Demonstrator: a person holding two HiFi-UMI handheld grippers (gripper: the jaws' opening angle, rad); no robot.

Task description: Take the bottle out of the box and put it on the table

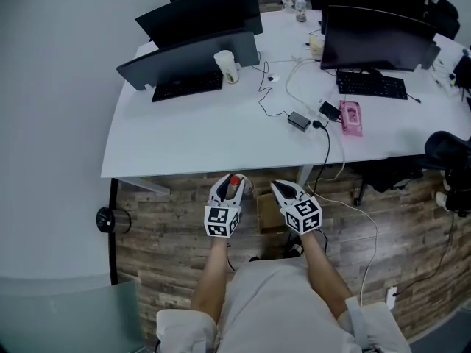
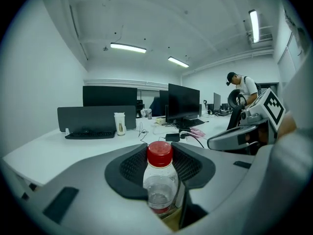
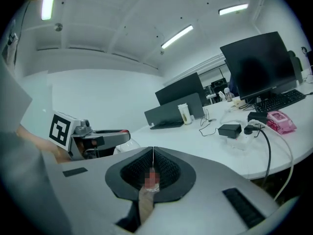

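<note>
1. Open office: long white table (image 1: 206, 134) over a wood-plank floor (image 1: 162, 234), strip lights overhead.
2. We see the left gripper (image 1: 229, 186) clamped on the bottle (image 2: 158, 177). Its dark ribbed pads sit on either side of the clear body, and the red cap stands above them. The bottle is upright and held in the air, off both box and table.
3. The right gripper (image 3: 153, 155) has its jaws meeting at the tips. A pale tan strip shows low in the gap behind them, and we cannot tell what it is.
4. The two grippers are side by side, near each other but apart, with the cardboard box (image 1: 269, 213) on the floor between and below them.
5. The table's front edge runs just ahead of both sets of fingertips. Bottle and grippers are over the floor and short of that edge.
6. Open room: a broad bare stretch of tabletop lies straight ahead of the left gripper, between the front edge and the keyboard (image 1: 188, 87).
7. Clutter sits further off: a pale cup (image 1: 227, 66) by the monitors, and a black adapter (image 1: 298, 120), trailing cables and a pink case (image 1: 350, 118) to the right.
8. Both forearms (image 1: 210, 274) reach forward from the lap. The grippers point at the table and tip slightly downward.
</note>
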